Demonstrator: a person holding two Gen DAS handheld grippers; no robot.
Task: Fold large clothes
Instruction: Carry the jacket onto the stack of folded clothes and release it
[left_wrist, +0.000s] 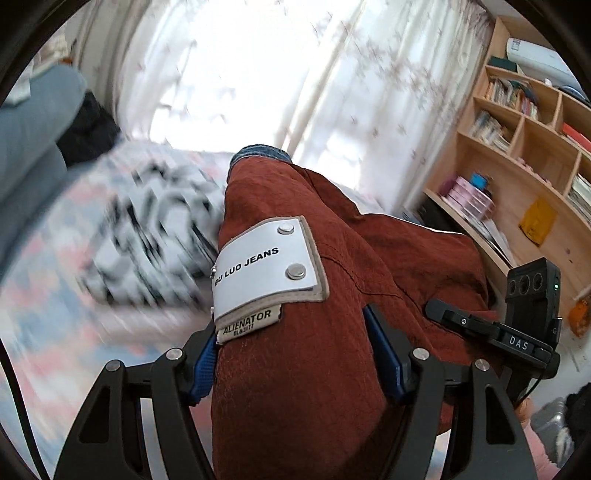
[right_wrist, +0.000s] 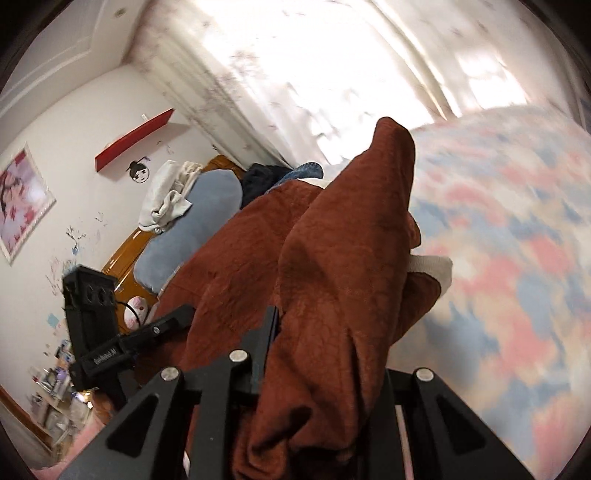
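Both grippers clamp the same rust-red garment (left_wrist: 295, 369), held up off the bed (right_wrist: 517, 240).

Left gripper (left_wrist: 295, 354): blue pads (left_wrist: 384, 354) pressed against a thick bunch of cloth just below the white "BU LUO JEANS" label (left_wrist: 266, 266), so closed as far as the cloth allows. Right gripper (right_wrist: 317, 369): fingers buried in a hanging wad of the garment, closed on it; the exact gap is hidden by the fabric.

The cloth stretches between the two grippers, bunched, with a cuff or lining (right_wrist: 432, 267) showing pale.

Progress: looks early or mid. No flat fold visible, the garment is airborne and crumpled, not laid out. Left to do: spread it on the bed, fold, smooth. A black-and-white garment (left_wrist: 147, 229) lies on the bed beyond, blurred; whether it is folded I cannot tell. Background is motion-blurred.
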